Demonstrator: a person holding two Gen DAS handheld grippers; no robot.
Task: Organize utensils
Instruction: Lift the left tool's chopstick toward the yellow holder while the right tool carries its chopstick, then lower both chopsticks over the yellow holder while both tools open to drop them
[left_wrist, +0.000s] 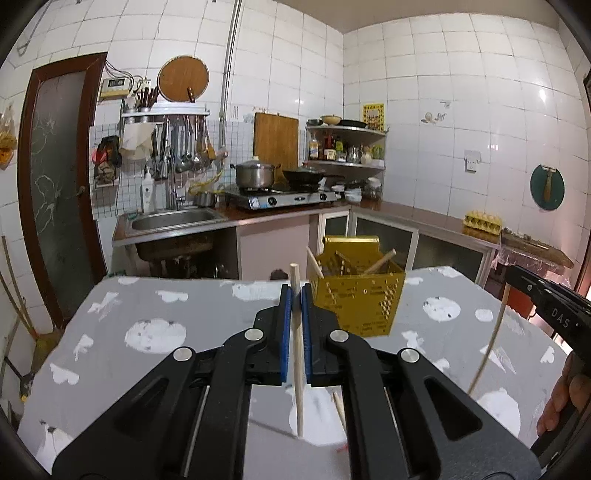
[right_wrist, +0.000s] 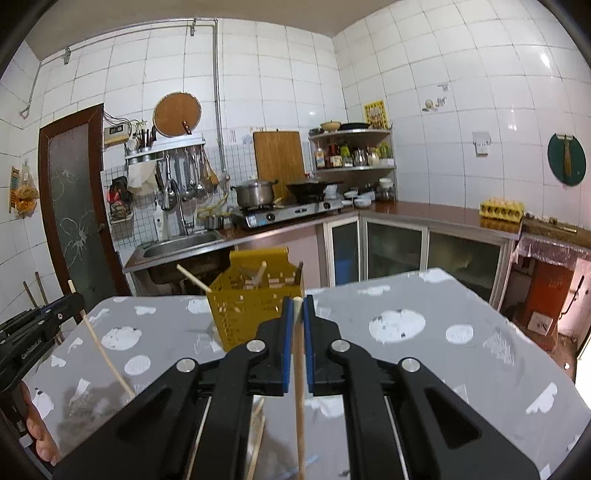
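Note:
A yellow perforated utensil basket (left_wrist: 356, 297) stands on the grey table (left_wrist: 147, 306) with several wooden chopsticks sticking out of it; it also shows in the right wrist view (right_wrist: 251, 306). My left gripper (left_wrist: 295, 291) is shut on a wooden chopstick (left_wrist: 297, 354), held upright just left of the basket. My right gripper (right_wrist: 299, 301) is shut on another chopstick (right_wrist: 300, 398), held upright just right of the basket. The right gripper shows at the right edge of the left wrist view (left_wrist: 550, 299), the left gripper at the left edge of the right wrist view (right_wrist: 40, 325).
More chopsticks lie on the table below the grippers (right_wrist: 258, 432) (left_wrist: 339, 408). Beyond the table are a sink (left_wrist: 173, 218), a gas stove with pots (left_wrist: 280, 195), a corner shelf (left_wrist: 347, 147) and a counter with a yellow egg carton (left_wrist: 482, 219).

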